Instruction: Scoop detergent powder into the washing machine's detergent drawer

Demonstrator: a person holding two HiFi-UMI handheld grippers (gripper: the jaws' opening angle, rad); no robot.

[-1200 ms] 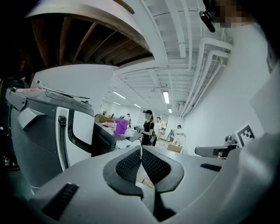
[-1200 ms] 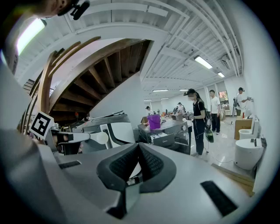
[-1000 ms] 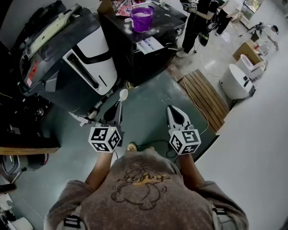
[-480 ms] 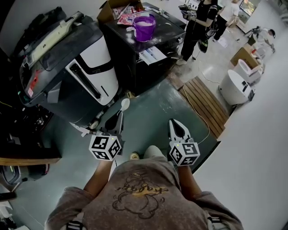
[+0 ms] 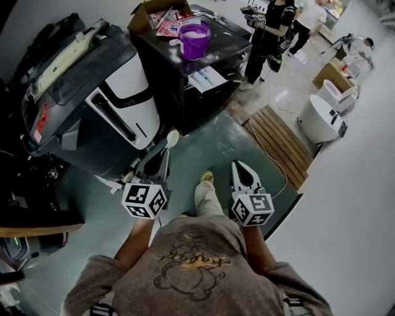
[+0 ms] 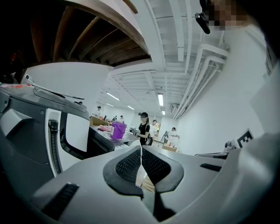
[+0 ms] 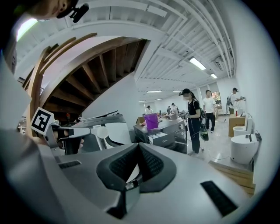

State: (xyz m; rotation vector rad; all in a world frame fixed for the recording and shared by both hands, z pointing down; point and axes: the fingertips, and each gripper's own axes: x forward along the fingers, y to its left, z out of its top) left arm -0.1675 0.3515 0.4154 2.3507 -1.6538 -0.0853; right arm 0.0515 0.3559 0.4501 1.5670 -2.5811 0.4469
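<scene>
My left gripper (image 5: 163, 153) is shut on the handle of a white spoon (image 5: 172, 138), whose empty bowl points ahead toward the machines. In the left gripper view the handle shows as a thin white line between the pads (image 6: 131, 166). My right gripper (image 5: 238, 166) is shut with nothing in it. A purple tub of white powder (image 5: 195, 38) stands on top of the black washing machine (image 5: 179, 80), well ahead of both grippers. The machine's detergent drawer (image 5: 207, 78) is pulled out at its front. The right gripper view shows the tub (image 7: 152, 120) and the spoon (image 7: 101, 131) too.
A large grey and white machine (image 5: 105, 92) stands left of the washing machine. A wooden pallet (image 5: 278, 136) and a cable lie on the floor at right. People (image 5: 271, 24) stand behind the washer. An open cardboard box (image 5: 148, 9) sits beside the tub. A white appliance (image 5: 321, 117) is further right.
The person has stepped forward; a foot now shows on the floor between the grippers. The washing machine sits slightly nearer. Both grippers stay shut, the left still on the spoon.
</scene>
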